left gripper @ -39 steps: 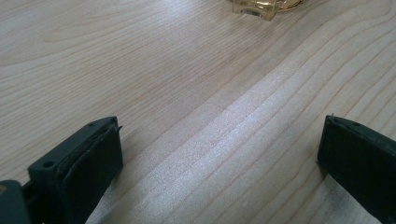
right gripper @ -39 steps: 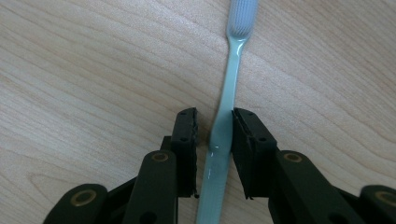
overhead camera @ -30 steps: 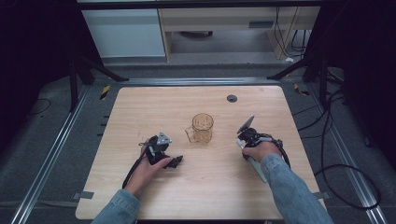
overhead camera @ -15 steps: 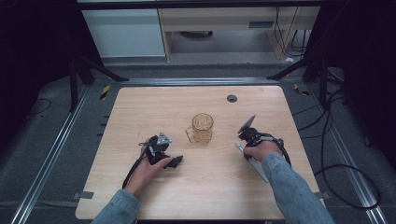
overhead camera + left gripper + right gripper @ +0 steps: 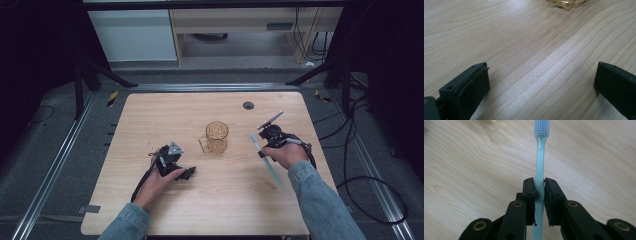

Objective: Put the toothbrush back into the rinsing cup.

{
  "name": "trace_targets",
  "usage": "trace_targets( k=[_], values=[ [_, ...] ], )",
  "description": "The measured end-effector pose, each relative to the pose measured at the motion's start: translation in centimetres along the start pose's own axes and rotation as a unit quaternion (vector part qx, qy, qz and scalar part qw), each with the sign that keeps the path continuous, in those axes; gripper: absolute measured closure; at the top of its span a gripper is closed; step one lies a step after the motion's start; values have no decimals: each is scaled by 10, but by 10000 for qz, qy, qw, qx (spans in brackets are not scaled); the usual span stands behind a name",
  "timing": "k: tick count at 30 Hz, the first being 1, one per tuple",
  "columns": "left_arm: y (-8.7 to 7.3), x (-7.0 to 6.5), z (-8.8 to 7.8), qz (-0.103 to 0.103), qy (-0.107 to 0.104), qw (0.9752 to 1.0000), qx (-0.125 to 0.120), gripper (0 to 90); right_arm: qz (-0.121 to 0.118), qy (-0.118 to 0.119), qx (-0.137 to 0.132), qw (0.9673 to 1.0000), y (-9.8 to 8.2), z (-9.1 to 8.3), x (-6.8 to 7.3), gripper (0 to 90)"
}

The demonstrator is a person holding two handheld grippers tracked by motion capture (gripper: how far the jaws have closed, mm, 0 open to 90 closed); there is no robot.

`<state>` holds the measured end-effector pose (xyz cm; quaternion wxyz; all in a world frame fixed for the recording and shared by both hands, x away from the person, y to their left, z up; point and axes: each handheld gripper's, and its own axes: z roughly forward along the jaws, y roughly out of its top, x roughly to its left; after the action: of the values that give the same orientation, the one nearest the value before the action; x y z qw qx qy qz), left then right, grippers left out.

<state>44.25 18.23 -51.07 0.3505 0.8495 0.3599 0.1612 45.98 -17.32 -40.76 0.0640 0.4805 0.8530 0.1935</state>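
My right gripper (image 5: 539, 187) is clamping a pale blue toothbrush (image 5: 540, 157) by its handle, bristles pointing away over the wooden table (image 5: 150, 115); against the picture a second ago it is sitting almost where it was, just right of the amber glass mug (image 5: 216, 137); my left gripper (image 5: 541, 82) is resting wide open and empty, still near the table's front, unmoved.

Table layout: mug at centre, a gripper to each side.
Mug (image 5: 217, 136) stands mid-table (image 5: 150, 115). Left gripper (image 5: 172, 162) rests on the table to its left and nearer the person, jaws wide apart, nothing between. Right gripper (image 5: 262, 142) to the mug's right, jaws clamped on a toothbrush (image 5: 270, 167); brush head toward the mug, handle trailing back beside the right hand (image 5: 286, 154).
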Motion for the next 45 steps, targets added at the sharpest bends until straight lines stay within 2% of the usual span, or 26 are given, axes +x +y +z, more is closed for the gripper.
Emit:
trace_targets(
  k=[3, 8, 12, 15, 20, 25, 29, 45],
  values=[
    [0, 0, 0, -2, -1, 10000, 0, 0, -85, 53, -344, 9994, 2, -10, 4, 795],
    [0, 0, 0, 3, 0, 10000, 3, 0, -284, 108, -661, 9974, 3, -16, 13, 795],
    [0, 0, 0, 3, -1, 10000, 2, 0, -334, 134, -830, 9959, 4, -20, 20, 795],
    [0, 0, 0, 0, -2, 10000, 2, 0, -446, 165, -919, 9946, 3, -22, 24, 795],
    [0, 0, 0, 2, -1, 10000, 1, 0, -490, 200, -1075, 9928, 1, -22, 31, 795],
    [0, 0, 0, 1, -1, 10000, 1, 0, -665, 305, -1265, 9893, -2, -21, 44, 795],
    [0, 0, 0, -1, -1, 10000, 3, 0, -798, 329, -1315, 9875, -1, -22, 52, 795],
    [0, 0, 0, 4, 4, 10000, 2, 0, -1064, 554, -1615, 9796, 4, -22, 82, 794]
  ],
)
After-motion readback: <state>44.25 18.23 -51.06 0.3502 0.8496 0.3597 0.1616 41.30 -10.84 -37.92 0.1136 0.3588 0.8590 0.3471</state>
